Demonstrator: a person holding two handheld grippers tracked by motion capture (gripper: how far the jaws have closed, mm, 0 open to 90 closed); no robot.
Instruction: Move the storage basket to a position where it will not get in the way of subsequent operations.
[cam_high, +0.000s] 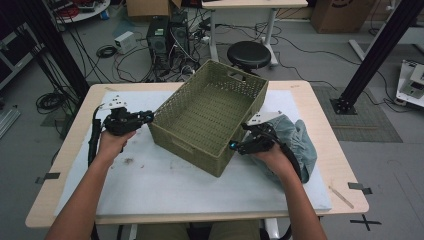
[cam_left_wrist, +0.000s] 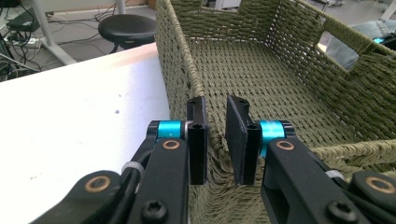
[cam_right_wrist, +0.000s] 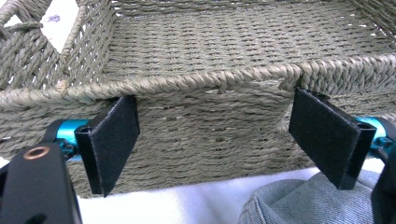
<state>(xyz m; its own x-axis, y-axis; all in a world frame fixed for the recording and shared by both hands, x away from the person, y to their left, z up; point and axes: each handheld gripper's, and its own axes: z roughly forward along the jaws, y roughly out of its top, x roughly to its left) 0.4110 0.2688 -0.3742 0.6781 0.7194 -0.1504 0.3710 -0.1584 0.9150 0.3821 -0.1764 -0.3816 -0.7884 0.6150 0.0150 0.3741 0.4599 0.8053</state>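
An olive woven basket (cam_high: 210, 115) stands turned at an angle in the middle of the table, with nothing inside it. My left gripper (cam_high: 148, 117) is at its left corner. In the left gripper view the two pads straddle the corner rim (cam_left_wrist: 215, 137) and pinch it; my left gripper (cam_left_wrist: 217, 105) is shut on the basket (cam_left_wrist: 280, 84). My right gripper (cam_high: 235, 146) sits at the basket's right wall. In the right gripper view its jaws stand wide apart just in front of the wall (cam_right_wrist: 210, 126), so my right gripper (cam_right_wrist: 215, 107) is open, with nothing between the pads.
A crumpled blue denim cloth (cam_high: 300, 137) lies under and behind my right hand, its edge (cam_right_wrist: 299, 200) below the right jaw. A white mat (cam_high: 150, 185) covers the wooden table. A black stool (cam_high: 249, 52), computer towers (cam_high: 165, 37) and cables stand on the floor beyond.
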